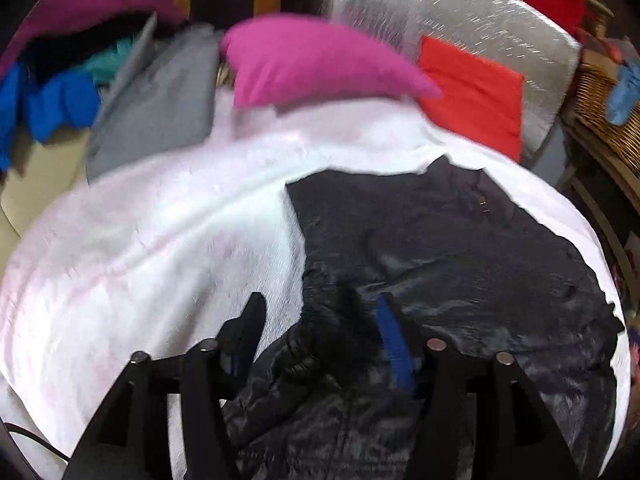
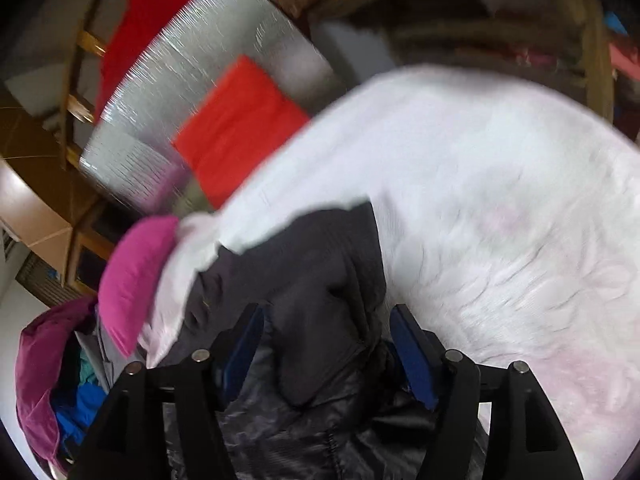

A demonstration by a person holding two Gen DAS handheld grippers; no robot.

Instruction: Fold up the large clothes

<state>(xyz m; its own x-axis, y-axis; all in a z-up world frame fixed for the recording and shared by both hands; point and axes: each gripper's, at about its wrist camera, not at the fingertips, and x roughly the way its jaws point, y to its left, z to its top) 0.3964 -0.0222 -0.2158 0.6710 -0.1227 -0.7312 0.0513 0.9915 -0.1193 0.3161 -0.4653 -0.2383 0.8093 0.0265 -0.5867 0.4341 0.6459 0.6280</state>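
Observation:
A black padded jacket [image 1: 460, 260] lies crumpled on a white, faintly pink-patterned bed cover [image 1: 160, 240]. My left gripper [image 1: 320, 320] hangs over the jacket's near left edge, open. A raised lump of black fabric sits between its blue-padded fingers [image 1: 394, 344], and the left finger stands clear over the white cover. In the right wrist view the same jacket [image 2: 312, 256] bunches up between the fingers of my right gripper [image 2: 326, 332], whose jaws also stand wide apart and open. The white cover [image 2: 480, 180] spreads out to the right. Both views are motion-blurred.
A pink pillow [image 1: 312, 60] and a folded red cloth [image 1: 476, 92] on a silver mat [image 1: 460, 12] lie beyond the jacket. Grey cloth [image 1: 160, 108] and a heap of blue and magenta clothes [image 1: 56, 100] sit at left. A wicker basket [image 1: 600, 112] stands at right.

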